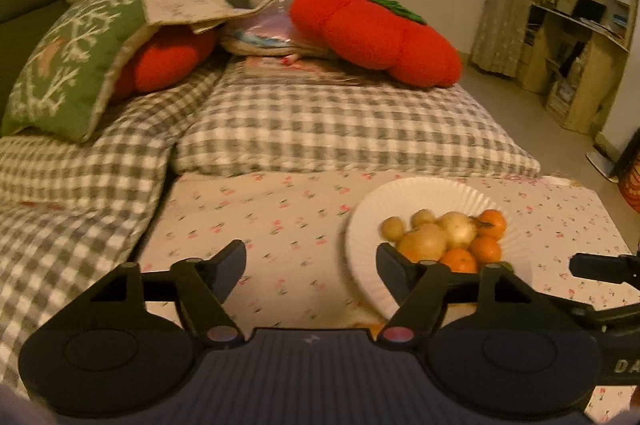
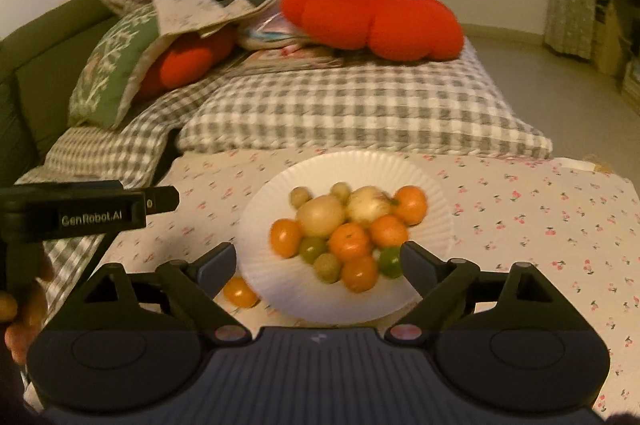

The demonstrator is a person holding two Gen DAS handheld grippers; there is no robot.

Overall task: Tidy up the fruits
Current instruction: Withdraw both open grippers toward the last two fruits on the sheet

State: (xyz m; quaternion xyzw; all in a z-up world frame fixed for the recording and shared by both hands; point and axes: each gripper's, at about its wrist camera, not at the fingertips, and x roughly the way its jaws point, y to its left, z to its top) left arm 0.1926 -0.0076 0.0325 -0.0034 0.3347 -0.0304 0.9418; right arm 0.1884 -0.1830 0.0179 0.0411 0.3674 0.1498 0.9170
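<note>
The right wrist view looks almost straight onto the white paper plate (image 2: 432,193), and shows the whole heap of fruit (image 2: 352,233) piled in it: oranges, two pale round ones, small green and yellowish ones. It alone shows a single orange (image 2: 240,292) lying off the plate on the flowered sheet (image 2: 520,225), just beside the plate's near-left rim. The left wrist view catches the plate (image 1: 368,225) only at the right, its near part covered by the gripper's own finger, with fewer fruits (image 1: 448,237) visible.

The right gripper (image 2: 316,261) stands wide open over the near rim of the plate, holding nothing. The left gripper (image 1: 312,261) is also open and empty, over bare sheet to the left of the plate. Each gripper appears at the edge of the other's view, as a dark shape.

The sheet lies free on both sides of the plate. Beyond it rises a checked pillow (image 2: 360,113), near the plate's far rim, with a red tomato-shaped cushion (image 2: 372,17) behind.

Both views are blurred, so the small fruits are hard to name. At the left edge of the right wrist view, orange-brown shapes are cut off and cannot be made out.
</note>
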